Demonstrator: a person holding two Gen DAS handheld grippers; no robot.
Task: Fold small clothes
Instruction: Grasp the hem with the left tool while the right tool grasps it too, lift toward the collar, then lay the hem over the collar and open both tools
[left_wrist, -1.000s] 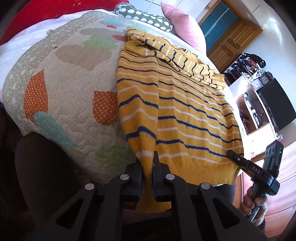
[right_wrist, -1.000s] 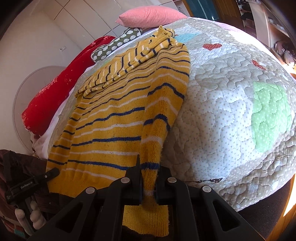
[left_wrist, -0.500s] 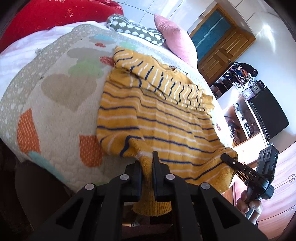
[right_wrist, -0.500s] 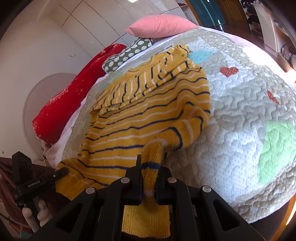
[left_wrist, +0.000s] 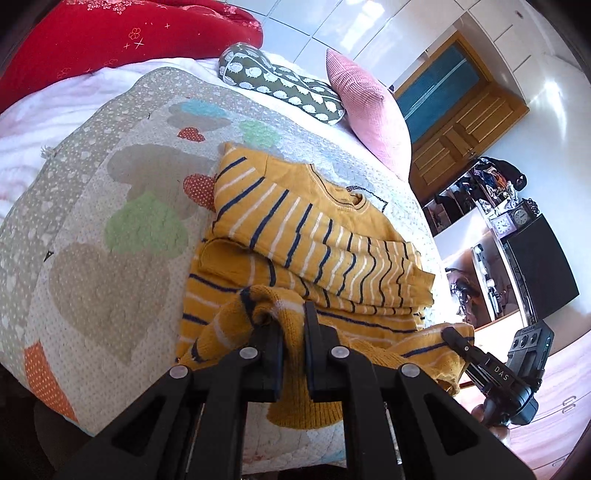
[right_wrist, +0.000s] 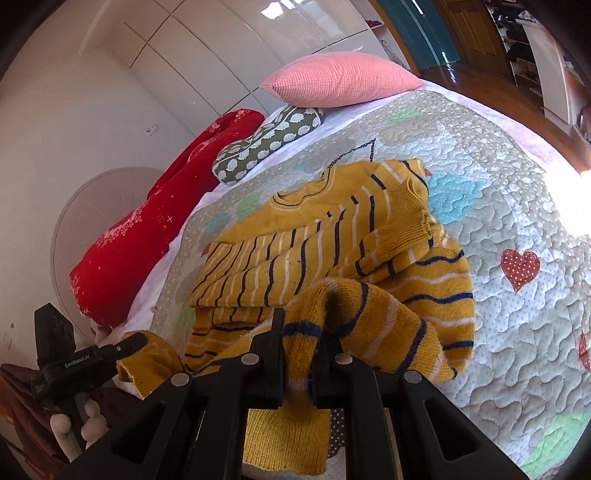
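From the left wrist view, the yellow striped sweater (left_wrist: 314, 240) lies on the quilted bed cover (left_wrist: 92, 229), its long axis running away from the camera, neckline at the far end toward the pink pillow (left_wrist: 369, 110); the sleeves are folded across the chest; the near hem is raised and doubled back over the body; the left gripper (left_wrist: 293, 332) has its jaws clamped on a hem corner, knit squeezed in the narrow gap and hanging below them; the right gripper (left_wrist: 456, 338) at lower right pinches the other hem corner; a second ago the sweater lay flat at full length with the hem at the bed's edge, and now the lower half is lifted and carried toward the collar.

From the right wrist view, the sweater (right_wrist: 332, 229) points its neckline toward the green spotted cushion (right_wrist: 266, 144) and red bedding (right_wrist: 166, 229); the right gripper (right_wrist: 299, 343) is closed on the hem, the fabric arching up beyond the jaws; the left gripper (right_wrist: 133, 341) grips the hem at lower left; earlier the body was spread out, now it is bunched and shortened.
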